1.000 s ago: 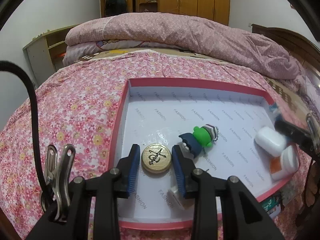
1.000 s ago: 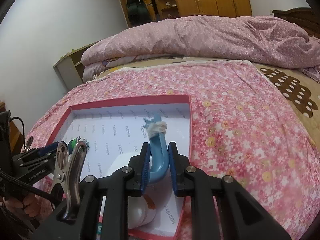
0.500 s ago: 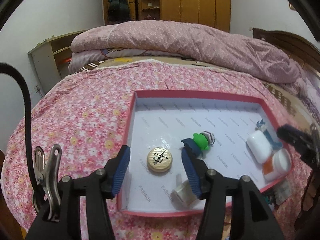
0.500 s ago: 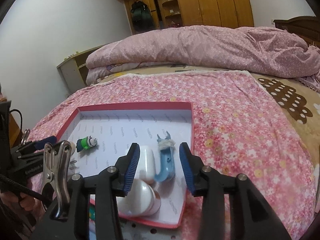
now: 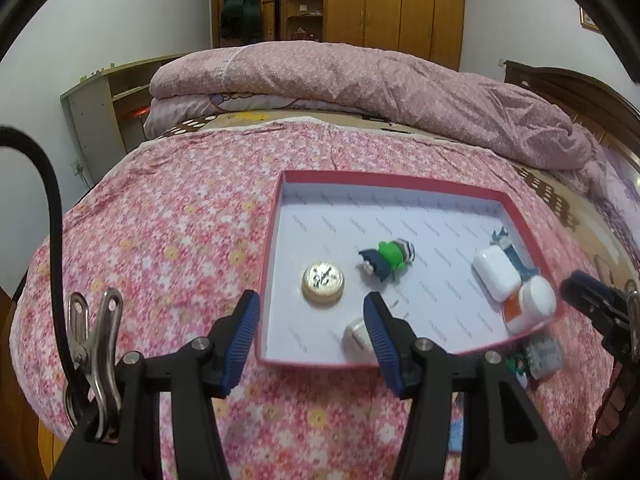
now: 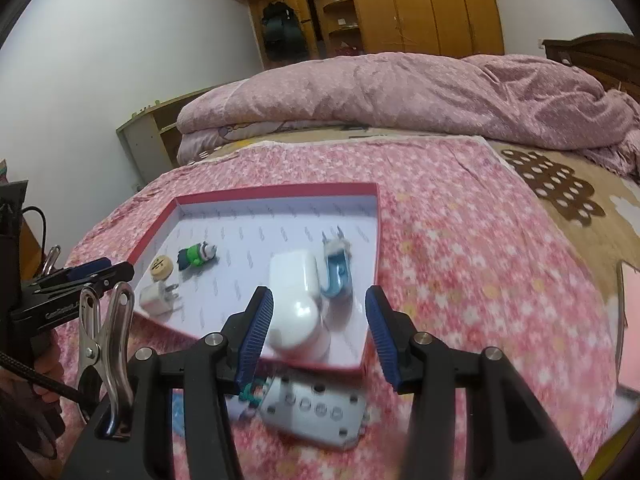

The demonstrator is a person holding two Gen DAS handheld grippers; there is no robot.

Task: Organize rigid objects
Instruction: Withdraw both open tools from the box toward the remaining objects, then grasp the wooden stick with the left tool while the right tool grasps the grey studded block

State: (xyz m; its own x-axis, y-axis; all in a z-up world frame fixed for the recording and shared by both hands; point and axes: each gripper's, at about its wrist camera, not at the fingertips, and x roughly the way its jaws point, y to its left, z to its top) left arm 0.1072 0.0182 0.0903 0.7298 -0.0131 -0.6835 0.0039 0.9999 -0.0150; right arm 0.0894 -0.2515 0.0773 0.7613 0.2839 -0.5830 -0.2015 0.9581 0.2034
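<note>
A red-rimmed tray (image 5: 384,179) (image 6: 280,192) lies on the flowered bedspread. It holds a round gold disc (image 5: 323,283), a green toy figure (image 5: 388,258), a white plug (image 5: 356,338), a white case (image 5: 496,274), a blue hook (image 6: 336,276) and a white-and-orange bottle (image 5: 530,304). My left gripper (image 5: 312,304) hovers open over the tray's near edge, the disc lying free beyond its fingertips. My right gripper (image 6: 319,300) hangs above the tray's near right corner with its jaws opening. Nothing is pressed between its pads; the bottle (image 6: 298,320) and hook lie below.
A grey block with holes (image 6: 316,404) and a small teal figure (image 6: 252,394) lie on the bedspread just outside the tray's near edge. A folded pink quilt (image 5: 360,76) spans the back of the bed. A low shelf (image 5: 108,92) stands at the left wall.
The left gripper let go of the gold disc and the right one let go of the blue hook. Both opened and drew back and up from the tray.
</note>
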